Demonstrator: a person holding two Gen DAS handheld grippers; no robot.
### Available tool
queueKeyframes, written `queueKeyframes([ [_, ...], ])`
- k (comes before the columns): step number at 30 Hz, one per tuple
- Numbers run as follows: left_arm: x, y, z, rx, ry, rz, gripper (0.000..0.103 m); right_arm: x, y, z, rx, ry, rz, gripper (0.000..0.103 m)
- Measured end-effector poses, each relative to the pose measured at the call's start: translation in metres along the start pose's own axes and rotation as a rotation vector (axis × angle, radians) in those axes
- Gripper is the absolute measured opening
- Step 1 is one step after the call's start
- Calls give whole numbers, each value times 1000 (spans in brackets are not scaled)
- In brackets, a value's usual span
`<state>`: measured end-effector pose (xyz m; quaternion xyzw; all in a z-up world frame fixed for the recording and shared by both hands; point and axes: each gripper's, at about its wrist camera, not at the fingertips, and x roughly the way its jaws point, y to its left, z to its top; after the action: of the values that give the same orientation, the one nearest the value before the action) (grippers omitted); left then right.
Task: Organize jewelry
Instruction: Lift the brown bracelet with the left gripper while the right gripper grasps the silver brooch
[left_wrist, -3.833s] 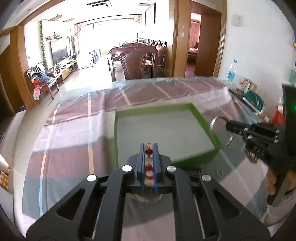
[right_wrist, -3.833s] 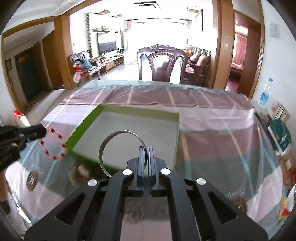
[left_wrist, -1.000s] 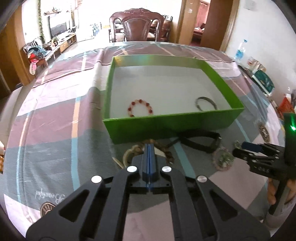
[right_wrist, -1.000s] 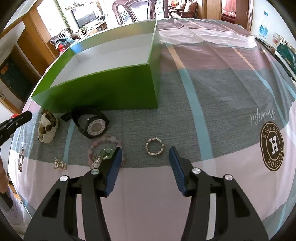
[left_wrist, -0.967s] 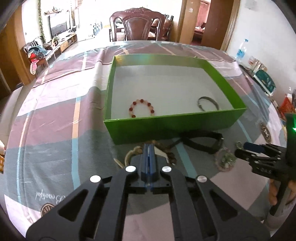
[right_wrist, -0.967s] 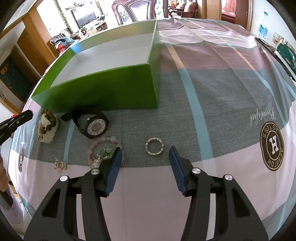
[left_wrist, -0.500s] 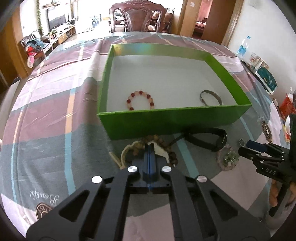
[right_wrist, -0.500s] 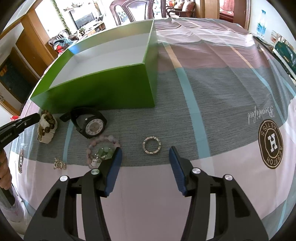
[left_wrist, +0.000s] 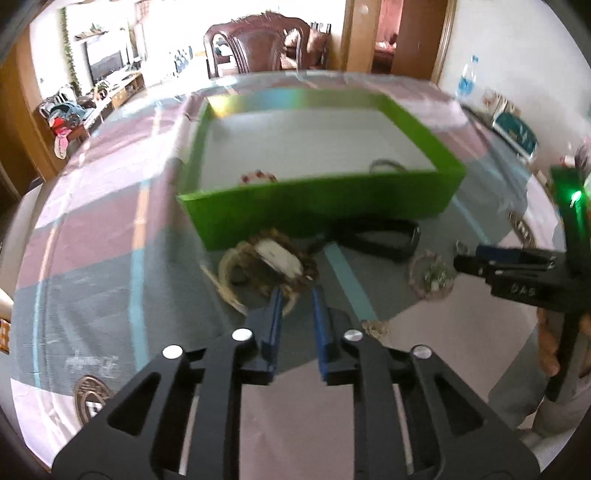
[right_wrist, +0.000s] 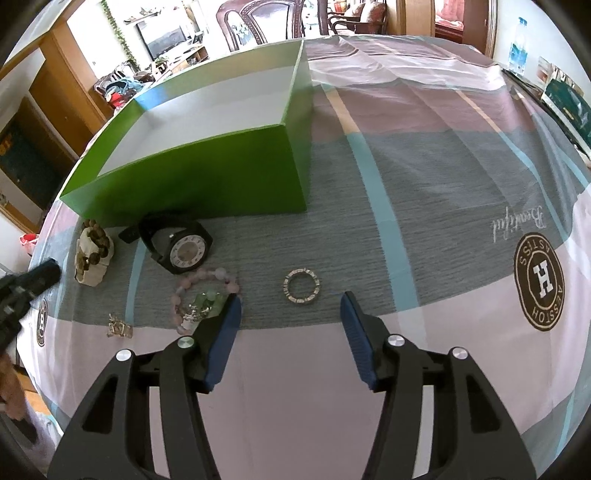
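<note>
Left wrist: left hand-held gripper (left_wrist: 297, 295), previously closed, now parted.

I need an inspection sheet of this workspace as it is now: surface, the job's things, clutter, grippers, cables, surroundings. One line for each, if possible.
Surface: table under a checked tablecloth with round logos.
Job's things: green box holding a red bead bracelet and a metal bangle; in front of it, on the cloth, a brown bead bracelet, black watch, pink bead bracelet, small ring and a small gold piece.
Clutter: bottle and packets at the far right edge.
Grippers: left hand-held gripper open by the brown bead bracelet; right hand-held gripper open, ring between its fingers' line.
Cables: nothing seen.
Surroundings: wooden chair, doorway, television.
</note>
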<state>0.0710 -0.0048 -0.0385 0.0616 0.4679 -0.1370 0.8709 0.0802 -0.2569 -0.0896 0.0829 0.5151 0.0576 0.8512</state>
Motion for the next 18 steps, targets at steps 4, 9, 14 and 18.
queueKeyframes([
  [4,15,-5,3,19,12,53,30,-1,-2,-1,6,2,5,56],
  [9,25,-6,6,19,45,49,12,-2,-3,-1,16,0,7,56],
  [14,8,-3,9,7,-6,42,11,-2,-3,-1,12,-2,5,56],
  [18,-14,0,12,1,-59,35,11,-2,-3,-1,12,-3,3,56],
])
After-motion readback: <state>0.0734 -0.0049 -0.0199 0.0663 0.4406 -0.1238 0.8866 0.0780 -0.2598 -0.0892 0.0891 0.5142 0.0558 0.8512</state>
